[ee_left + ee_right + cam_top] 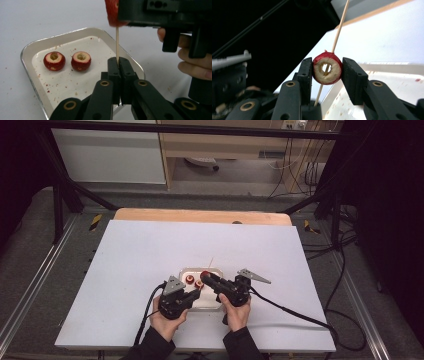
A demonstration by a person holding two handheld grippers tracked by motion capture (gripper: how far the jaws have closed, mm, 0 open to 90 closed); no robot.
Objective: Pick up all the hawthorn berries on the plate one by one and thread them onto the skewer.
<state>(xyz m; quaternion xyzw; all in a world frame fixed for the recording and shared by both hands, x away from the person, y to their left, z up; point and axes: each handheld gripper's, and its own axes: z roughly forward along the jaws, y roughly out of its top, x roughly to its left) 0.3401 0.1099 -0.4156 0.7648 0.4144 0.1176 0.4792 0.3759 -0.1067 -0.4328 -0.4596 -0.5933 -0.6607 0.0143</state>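
Left hand-held gripper point(119, 62) is pinching the skewer point(117, 42); right hand-held gripper point(327, 68) is clamping a cored fruit point(327, 68) being threaded on. Two fruits point(54, 60) point(81, 60) are waiting in the tray point(30, 47).

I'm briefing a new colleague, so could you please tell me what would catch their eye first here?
A cored red fruit pinched in the right gripper, with a wooden skewer running through its hole. The left gripper clamps the skewer's lower end above a white tray holding two more cored fruits.
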